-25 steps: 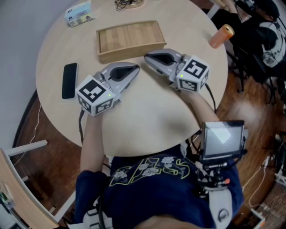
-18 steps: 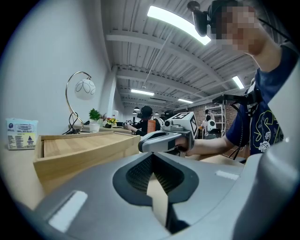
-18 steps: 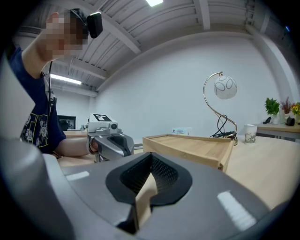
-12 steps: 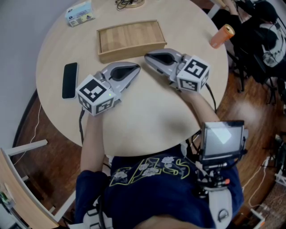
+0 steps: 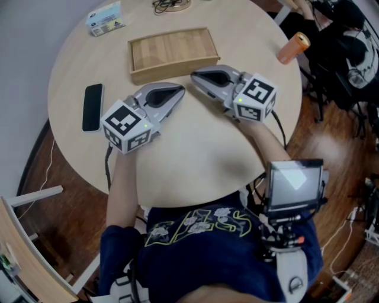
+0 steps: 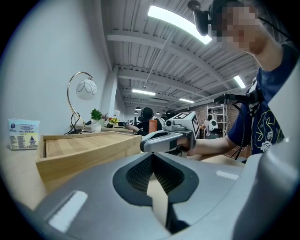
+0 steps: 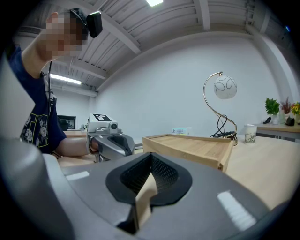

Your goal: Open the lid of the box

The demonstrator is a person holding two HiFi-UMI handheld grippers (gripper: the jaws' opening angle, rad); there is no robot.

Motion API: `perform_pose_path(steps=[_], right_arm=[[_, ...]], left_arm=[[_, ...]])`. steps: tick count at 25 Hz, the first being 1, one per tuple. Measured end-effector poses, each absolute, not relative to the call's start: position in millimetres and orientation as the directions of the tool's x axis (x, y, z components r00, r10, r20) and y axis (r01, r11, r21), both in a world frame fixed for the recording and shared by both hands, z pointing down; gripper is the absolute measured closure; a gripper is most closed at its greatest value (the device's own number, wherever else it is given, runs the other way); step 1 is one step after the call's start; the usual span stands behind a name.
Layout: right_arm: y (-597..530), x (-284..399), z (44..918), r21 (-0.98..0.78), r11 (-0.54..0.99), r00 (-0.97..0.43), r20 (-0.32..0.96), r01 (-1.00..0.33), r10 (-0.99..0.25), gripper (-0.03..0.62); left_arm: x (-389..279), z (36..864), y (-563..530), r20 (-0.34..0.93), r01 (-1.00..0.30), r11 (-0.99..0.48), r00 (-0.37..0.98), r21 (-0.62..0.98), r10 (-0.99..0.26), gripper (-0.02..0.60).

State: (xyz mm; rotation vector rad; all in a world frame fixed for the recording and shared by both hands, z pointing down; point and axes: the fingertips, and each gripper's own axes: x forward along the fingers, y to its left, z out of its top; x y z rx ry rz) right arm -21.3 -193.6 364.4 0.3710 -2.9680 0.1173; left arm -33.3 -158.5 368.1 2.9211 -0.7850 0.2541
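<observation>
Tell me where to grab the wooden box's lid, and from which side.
Likely the near long edge, from the person's side: the wooden box lies flat with that edge facing the shut left gripper and right gripper. A raised rim rings the top, no handle shows, so pinch the rim.

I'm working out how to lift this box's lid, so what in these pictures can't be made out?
- Wooden box: any lid seam, hinge or catch is too small to see in the head view. Its far side is hidden behind its own body in both gripper views.
- Cable: cut off by the top edge of the head view.
- Print on the packet: too small in the head view.
</observation>
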Motion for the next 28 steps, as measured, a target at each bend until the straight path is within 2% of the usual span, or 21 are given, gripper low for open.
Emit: perform_pose_path(steps=[2, 4, 6, 7, 8, 9, 10, 11, 12, 15, 17, 21, 23, 26, 28], right_arm=[[-199, -19, 361, -0.049, 0.955, -0.948, 0.148, -0.292, -0.282, 0.594], [-214, -2, 350, -0.022, 0.910, -0.907, 0.097, -0.415, -0.411, 0.594], [-233, 27, 332, -0.012, 0.828, -0.828, 0.001, -0.560, -0.560, 0.594], [-242, 43, 326, -0.021, 0.784, -0.783, -0.027, -0.621, -0.621, 0.594], [-251, 57, 324, -0.043, 0.744, -0.743, -0.036, -0.667, -0.668, 0.594], [-258, 68, 324, -0.076, 0.713, -0.713, -0.033, -0.697, -0.701, 0.590], [-265, 75, 325, -0.115, 0.691, -0.693, -0.025, -0.714, -0.720, 0.428], [-272, 79, 328, -0.148, 0.677, -0.683, -0.012, -0.721, -0.730, 0.282], [-277, 81, 331, -0.174, 0.667, -0.678, 0.005, -0.725, -0.735, 0.275], [-290, 76, 345, -0.272, 0.649, -0.689, 0.079, -0.711, -0.721, 0.287], [-299, 67, 356, -0.415, 0.621, -0.717, 0.124, -0.665, -0.685, 0.347], [-314, 48, 370, -0.710, 0.467, -0.770, 0.168, -0.528, -0.615, 0.395], [-316, 41, 371, -0.714, 0.455, -0.779, 0.203, -0.532, -0.593, 0.464], [-321, 52, 368, -0.646, 0.500, -0.772, 0.231, -0.577, -0.592, 0.477], [-327, 85, 365, -0.666, 0.494, -0.763, 0.179, -0.559, -0.622, 0.490]], left_arm=[[-49, 354, -170, 0.189, -0.609, -0.791, 0.771, -0.063, -0.609, 0.580], [-93, 329, -188, 0.127, -0.796, -0.587, 0.573, -0.151, -0.810, 0.580], [-145, 316, -205, 0.093, -0.911, -0.404, 0.397, -0.077, -0.913, 0.580], [-162, 316, -215, 0.102, -0.930, -0.366, 0.365, 0.008, -0.925, 0.580], [-173, 319, -225, 0.121, -0.930, -0.350, 0.362, 0.109, -0.924, 0.558], [-180, 325, -236, 0.144, -0.919, -0.336, 0.368, 0.205, -0.919, 0.474], [-186, 332, -247, 0.169, -0.908, -0.317, 0.370, 0.275, -0.914, 0.363], [-190, 338, -258, 0.198, -0.902, -0.295, 0.366, 0.315, -0.909, 0.311], [-193, 346, -266, 0.234, -0.899, -0.277, 0.365, 0.338, -0.901, 0.310], [-192, 361, -275, 0.293, -0.858, -0.250, 0.406, 0.449, -0.866, 0.338], [-188, 358, -274, 0.285, -0.838, -0.250, 0.422, 0.485, -0.860, 0.474], [-183, 355, -274, 0.316, -0.877, -0.230, 0.380, 0.421, -0.869, 0.492], [-182, 355, -274, 0.310, -0.871, -0.223, 0.378, 0.437, -0.872, 0.494], [-185, 356, -271, 0.280, -0.851, -0.219, 0.384, 0.478, -0.880, 0.491], [-188, 356, -271, 0.270, -0.845, -0.210, 0.377, 0.492, -0.886, 0.492]])
